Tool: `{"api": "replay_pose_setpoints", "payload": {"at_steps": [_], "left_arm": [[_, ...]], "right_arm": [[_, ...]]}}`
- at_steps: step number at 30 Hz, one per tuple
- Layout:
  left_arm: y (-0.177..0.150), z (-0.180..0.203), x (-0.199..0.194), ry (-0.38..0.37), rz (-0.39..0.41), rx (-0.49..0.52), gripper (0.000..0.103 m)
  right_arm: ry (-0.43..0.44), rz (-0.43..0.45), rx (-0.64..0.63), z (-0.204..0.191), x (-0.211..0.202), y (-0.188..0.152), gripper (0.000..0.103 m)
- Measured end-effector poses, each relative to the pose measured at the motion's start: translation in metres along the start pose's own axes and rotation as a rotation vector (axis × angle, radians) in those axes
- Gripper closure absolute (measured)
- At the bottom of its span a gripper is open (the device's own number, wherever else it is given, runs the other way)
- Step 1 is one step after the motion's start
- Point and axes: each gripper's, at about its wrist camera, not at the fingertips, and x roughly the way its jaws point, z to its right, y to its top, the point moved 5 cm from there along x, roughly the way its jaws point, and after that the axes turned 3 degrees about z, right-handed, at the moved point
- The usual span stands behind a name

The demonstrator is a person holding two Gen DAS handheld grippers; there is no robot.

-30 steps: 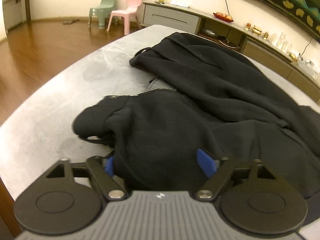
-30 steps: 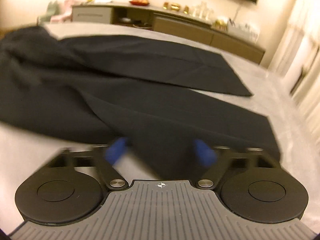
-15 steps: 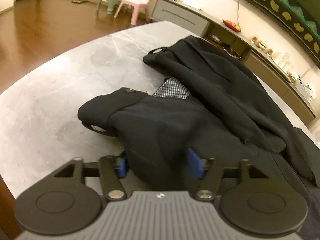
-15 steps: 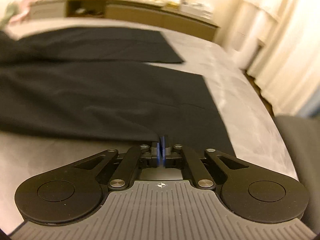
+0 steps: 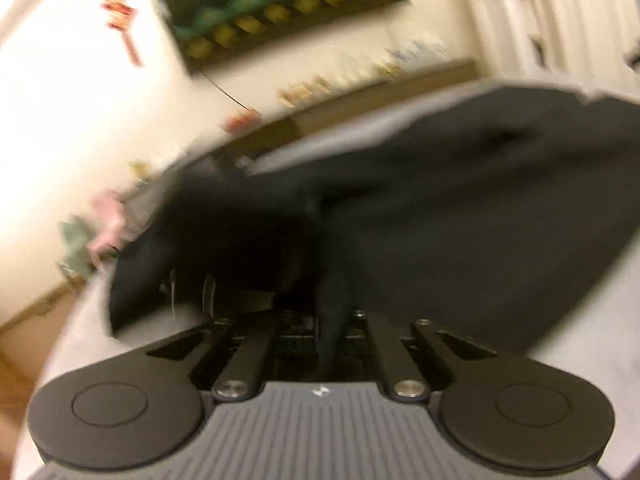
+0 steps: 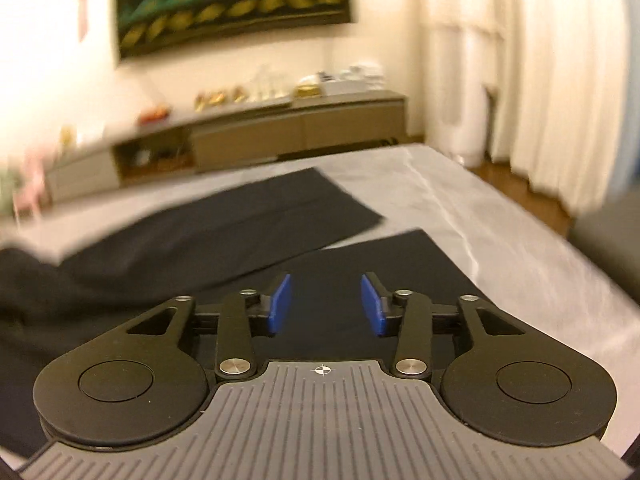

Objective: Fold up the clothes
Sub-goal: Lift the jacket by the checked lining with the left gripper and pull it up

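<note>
A large pale grey table (image 6: 500, 240) fills the lower part of both views, with a long low sideboard (image 6: 280, 132) against the cream wall behind it and a dark framed picture (image 6: 232, 4) with green and gold shapes hanging above. White curtains (image 6: 560, 80) hang at the right of the right wrist view.

Black trousers (image 6: 224, 224) lie spread on the table, their two legs flat and running toward the far right, hems apart. In the blurred left wrist view the same black trousers (image 5: 460, 240) rise in a bunched ridge off the tabletop, drawn up toward the camera.

The left gripper (image 5: 328, 320) has its jaws clenched on a narrow pinch of the black cloth, which runs straight down between them; the fingertips themselves are hidden by the fabric.

The right gripper (image 6: 326, 304) hovers over the near trouser leg with its jaws released, blue pads (image 6: 280, 304) well apart and nothing between them
</note>
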Motion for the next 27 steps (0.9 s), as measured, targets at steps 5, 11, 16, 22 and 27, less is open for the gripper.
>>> {"api": "replay_pose_setpoints", "payload": {"at_steps": [5, 11, 16, 22, 27], "left_arm": [[0.004, -0.068, -0.027, -0.184, 0.090, -0.292, 0.052], [-0.027, -0.217, -0.038, -0.277, 0.191, -0.921, 0.031], [-0.040, -0.247, 0.060, -0.307, -0.039, -1.107, 0.031], [-0.043, -0.224, 0.099, -0.290, -0.134, -1.060, 0.048], [-0.062, -0.236, 0.093, -0.276, -0.121, -1.085, 0.093]], "right_arm": [[-0.031, -0.052, 0.035, -0.014, -0.002, -0.008, 0.044], [-0.182, 0.052, 0.112, 0.003, -0.014, 0.008, 0.045], [-0.032, 0.122, -0.022, -0.090, -0.023, 0.040, 0.046], [0.466, 0.138, -0.295, -0.323, -0.041, 0.092, 0.029], [0.711, -0.030, -0.508, -0.489, -0.011, 0.094, 0.019]]}}
